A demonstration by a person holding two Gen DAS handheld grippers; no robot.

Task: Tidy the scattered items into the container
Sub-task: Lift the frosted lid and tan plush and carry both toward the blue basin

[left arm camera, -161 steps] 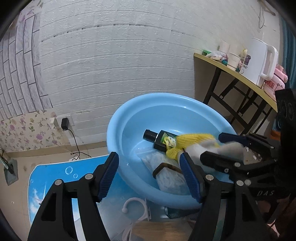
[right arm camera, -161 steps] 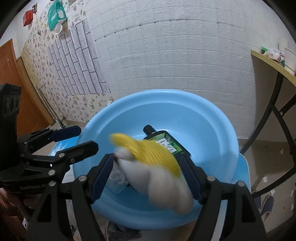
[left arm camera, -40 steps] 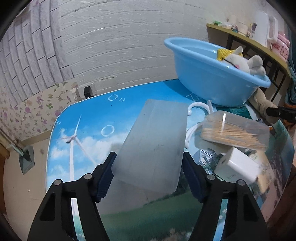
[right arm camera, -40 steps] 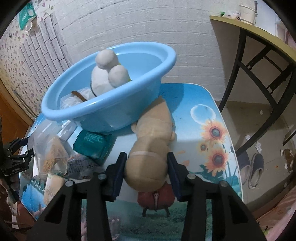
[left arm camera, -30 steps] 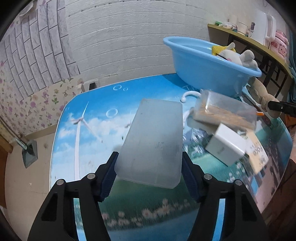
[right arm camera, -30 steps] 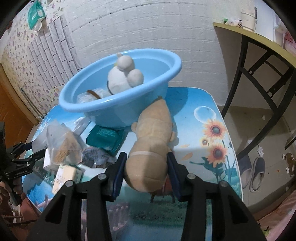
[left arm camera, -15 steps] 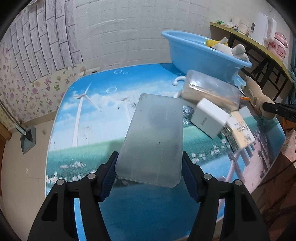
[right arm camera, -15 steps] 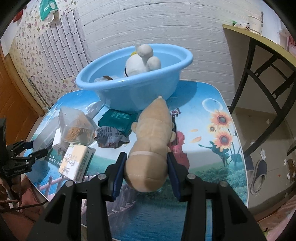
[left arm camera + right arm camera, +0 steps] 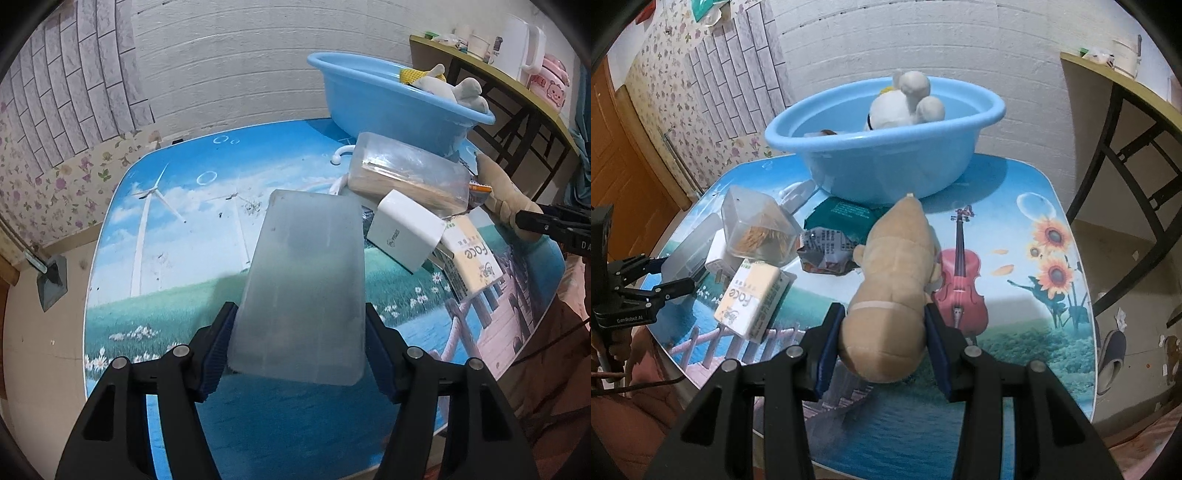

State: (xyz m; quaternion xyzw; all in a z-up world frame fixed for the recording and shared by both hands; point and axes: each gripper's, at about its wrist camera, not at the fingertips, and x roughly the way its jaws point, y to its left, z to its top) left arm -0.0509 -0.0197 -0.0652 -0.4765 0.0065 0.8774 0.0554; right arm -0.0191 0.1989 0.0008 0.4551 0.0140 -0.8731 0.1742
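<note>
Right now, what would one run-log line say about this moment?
left gripper: shut on frosted case | right gripper: shut on tan plush | blue basin: holds white plush | phase: carrying

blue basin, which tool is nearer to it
Right. The right tool, gripping the tan plush, faces the blue basin just beyond it; the left tool sits farther off by the table's near-left edge.

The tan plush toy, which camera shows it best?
The right wrist view: the tan plush toy fills the middle of the frame, its whole body visible, gripped at its lower end by the right tool. The left wrist view shows only part of it at the right edge, behind the pile of boxes.
</note>
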